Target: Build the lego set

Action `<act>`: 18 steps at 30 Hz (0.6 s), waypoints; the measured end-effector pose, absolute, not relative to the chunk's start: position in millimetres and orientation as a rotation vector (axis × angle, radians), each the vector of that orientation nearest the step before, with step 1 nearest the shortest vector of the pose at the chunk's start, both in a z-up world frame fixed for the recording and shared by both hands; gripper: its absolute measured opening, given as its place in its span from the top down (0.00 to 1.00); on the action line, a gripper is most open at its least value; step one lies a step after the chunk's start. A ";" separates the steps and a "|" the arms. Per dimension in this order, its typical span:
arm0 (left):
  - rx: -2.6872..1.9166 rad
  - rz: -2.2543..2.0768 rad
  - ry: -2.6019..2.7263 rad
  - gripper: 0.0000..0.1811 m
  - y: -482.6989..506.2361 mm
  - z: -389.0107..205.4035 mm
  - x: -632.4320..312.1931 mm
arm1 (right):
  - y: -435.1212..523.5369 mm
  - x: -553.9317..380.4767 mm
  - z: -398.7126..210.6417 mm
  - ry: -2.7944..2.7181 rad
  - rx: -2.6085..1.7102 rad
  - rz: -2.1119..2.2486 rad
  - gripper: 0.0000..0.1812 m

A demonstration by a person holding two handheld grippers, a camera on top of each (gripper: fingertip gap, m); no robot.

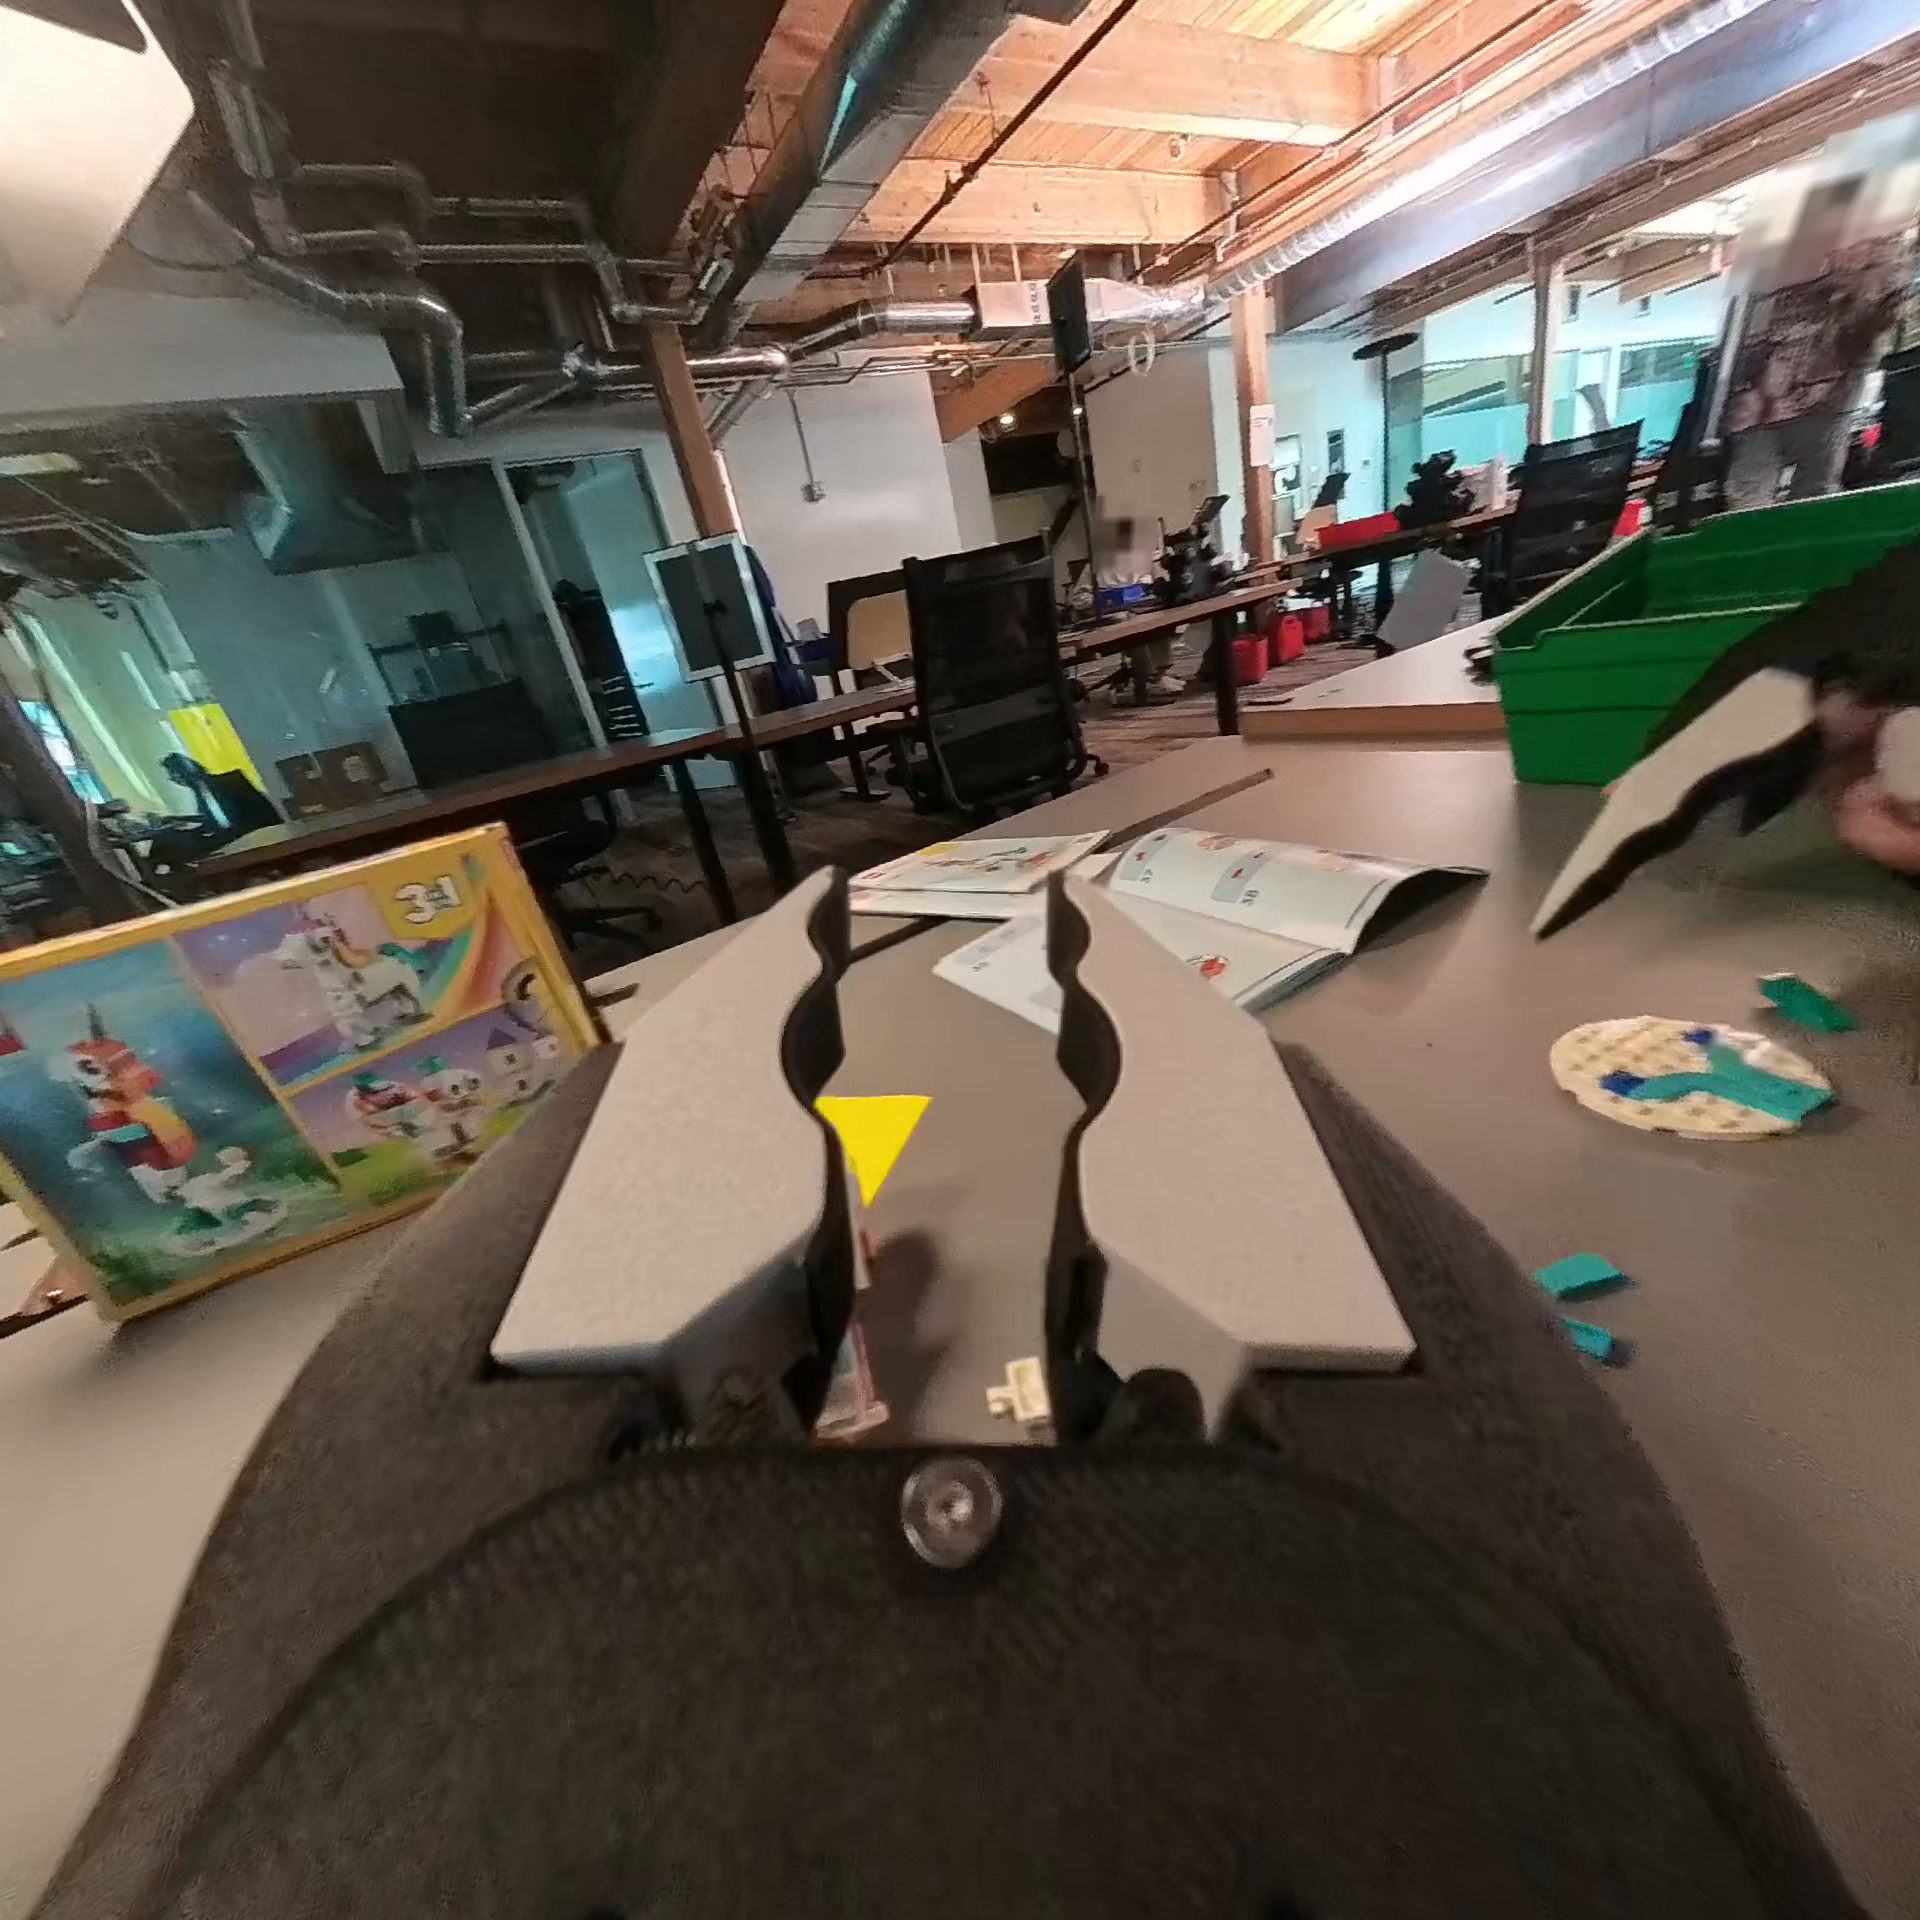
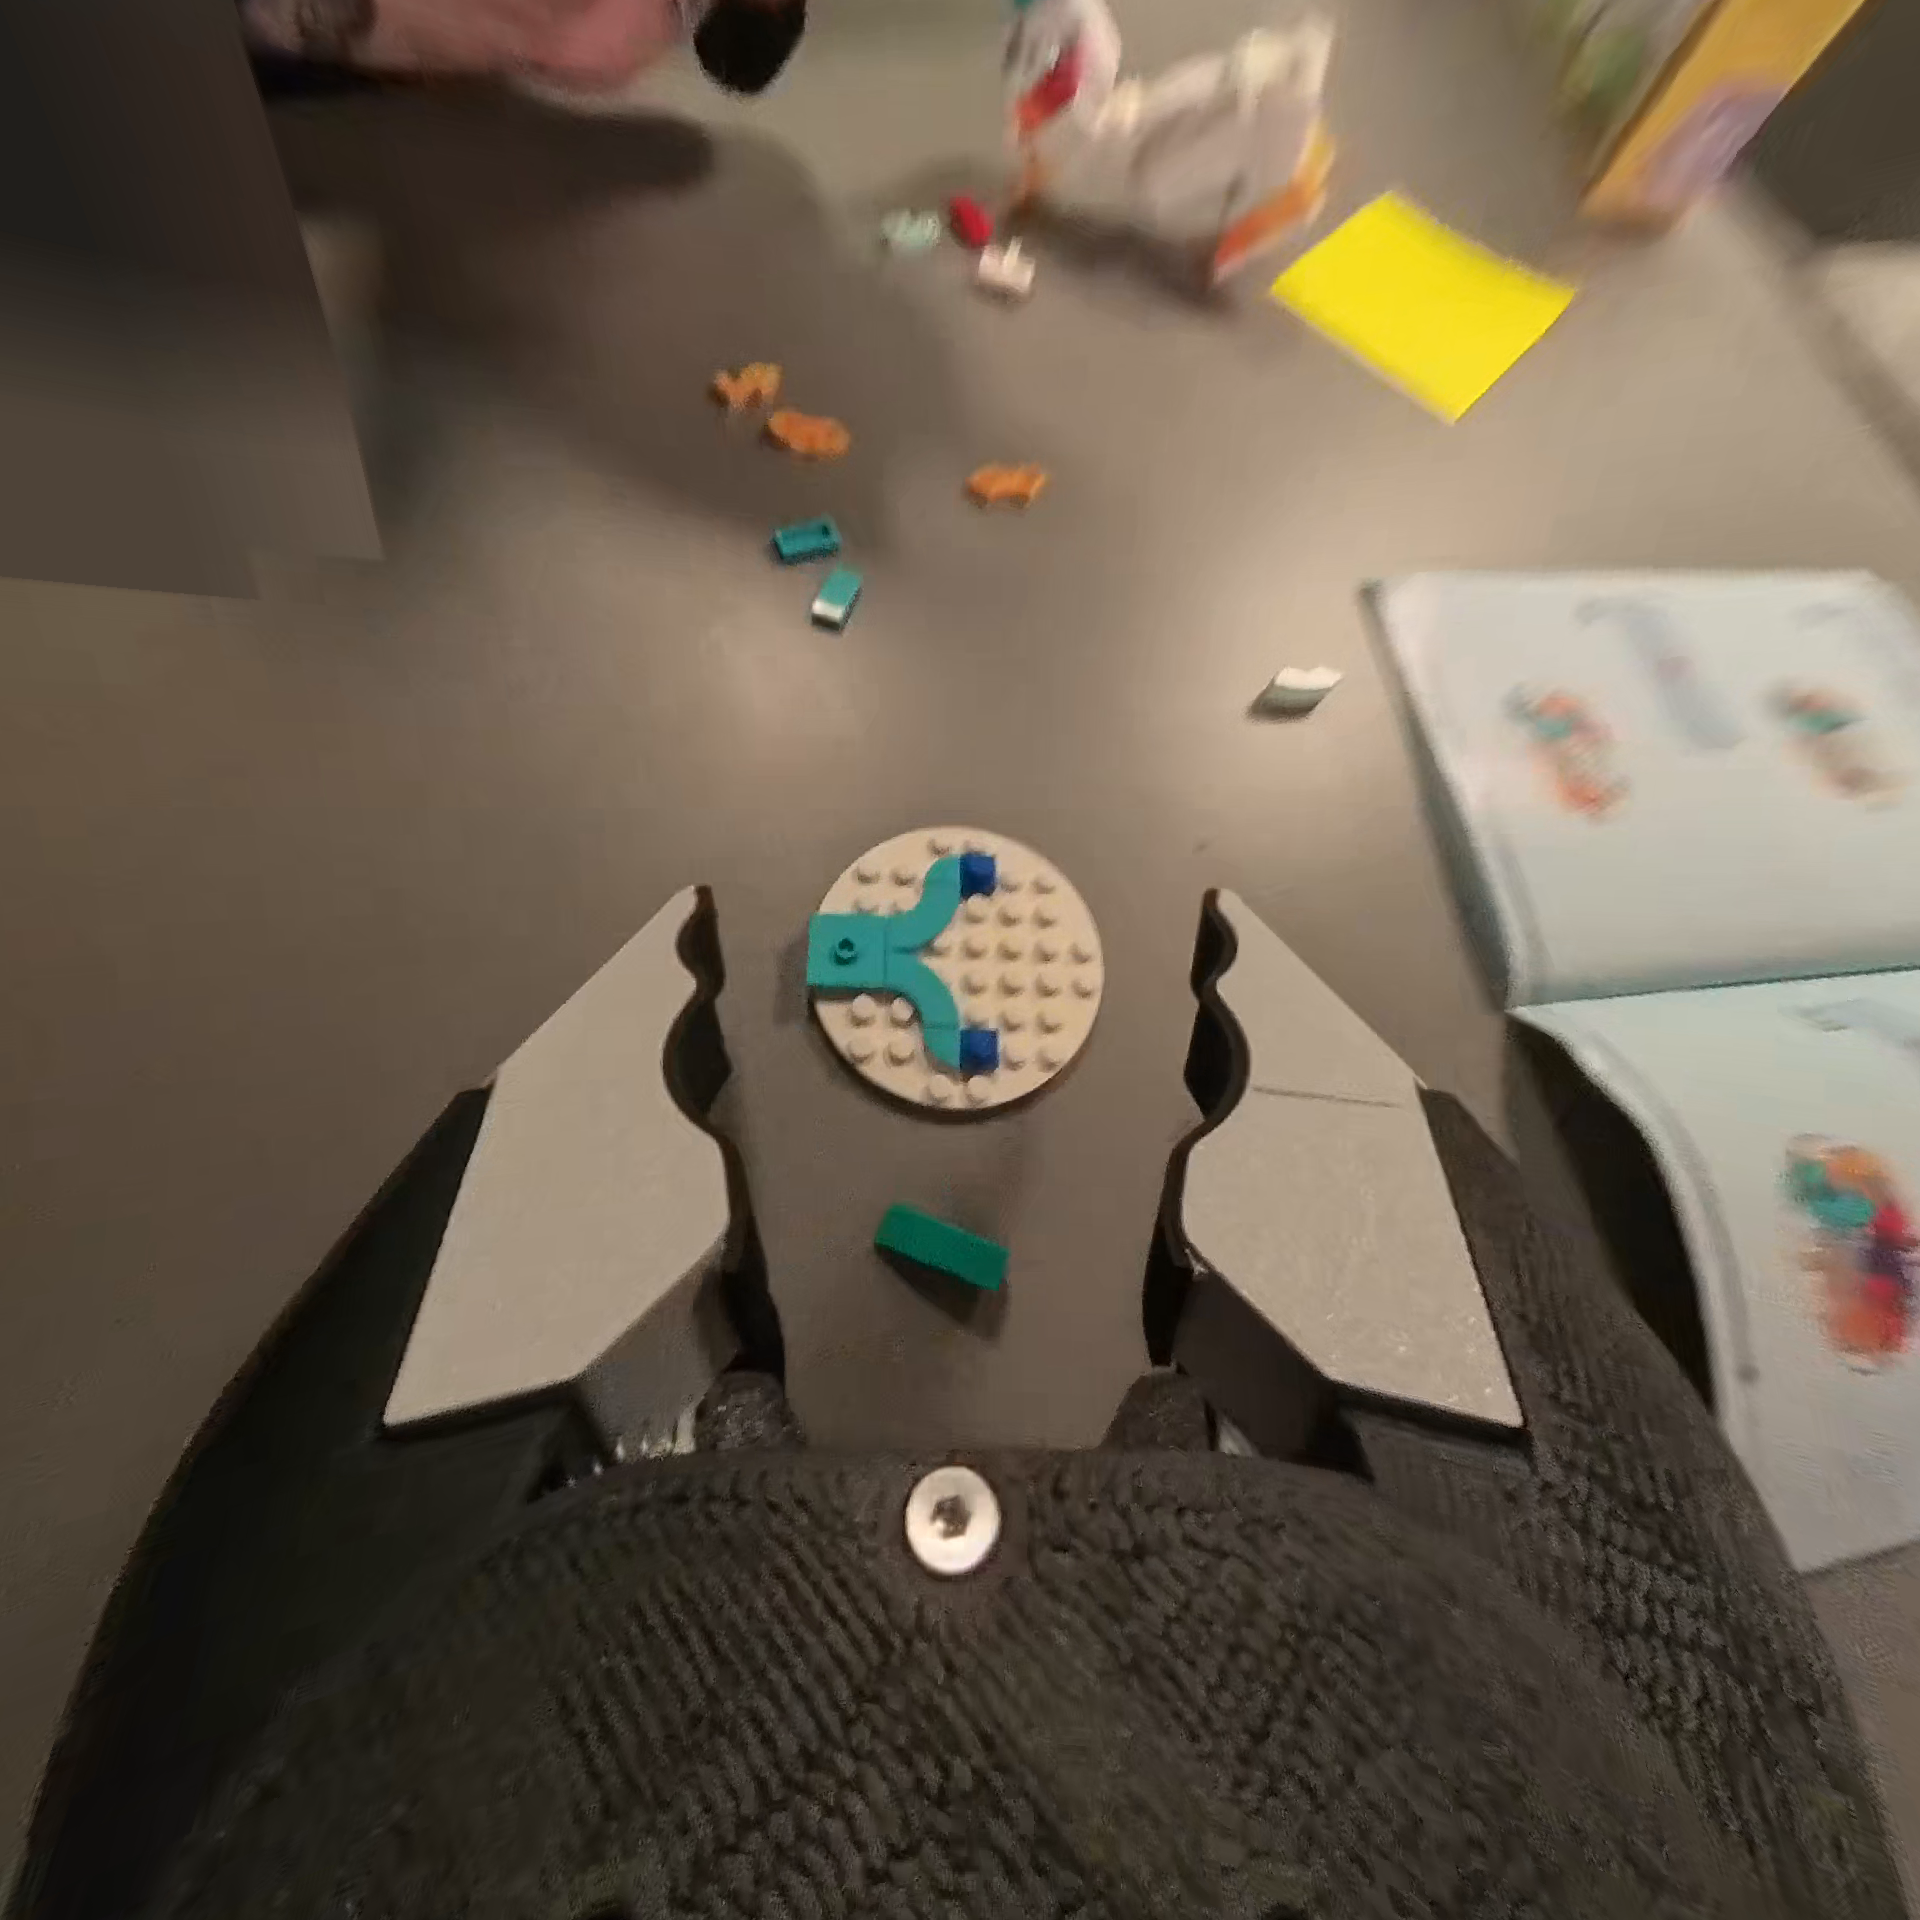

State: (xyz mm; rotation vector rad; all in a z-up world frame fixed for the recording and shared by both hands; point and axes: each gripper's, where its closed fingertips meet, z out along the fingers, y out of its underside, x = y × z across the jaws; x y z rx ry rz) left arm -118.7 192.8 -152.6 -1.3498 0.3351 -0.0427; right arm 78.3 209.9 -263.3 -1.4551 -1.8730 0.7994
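Note:
A round tan studded plate [image 2: 1029,966] lies on the grey table, carrying a teal Y-shaped piece [image 2: 914,956] with two small blue pieces [image 2: 977,873] at its ends. My right gripper [image 2: 956,904] is open and empty, held above the table with the plate between its tips. A dark teal brick [image 2: 940,1257] lies loose between its fingers, nearer the palm. My left gripper [image 1: 945,894] is open and empty above the table. From there the plate [image 1: 1662,1101] lies to the right, with the right gripper [image 1: 1683,790] over it.
Loose orange pieces [image 2: 805,431], small teal pieces [image 2: 805,540] and a white piece [image 2: 1294,691] lie beyond the plate. Open instruction booklets [image 2: 1662,769] lie to the right. Also on the table: a yellow note [image 2: 1423,301], a bag of parts [image 2: 1164,135], the set's box [image 1: 270,1049], a green bin [image 1: 1662,644].

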 end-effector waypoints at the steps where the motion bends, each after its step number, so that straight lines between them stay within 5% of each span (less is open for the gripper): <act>1: -1.351 -0.063 0.345 0.80 192.2 -152.8 -115.2 | 209.9 80.2 -270.7 -1.911 -1.507 0.808 0.50; 9: -1.349 -0.213 0.601 0.76 176.4 -162.0 -65.1 | 210.9 82.7 -289.1 -2.071 -1.572 0.782 0.64; 18: -1.220 0.036 1.103 0.62 142.9 -195.5 -6.7 | 177.0 49.4 -248.7 -2.029 -1.458 0.934 0.64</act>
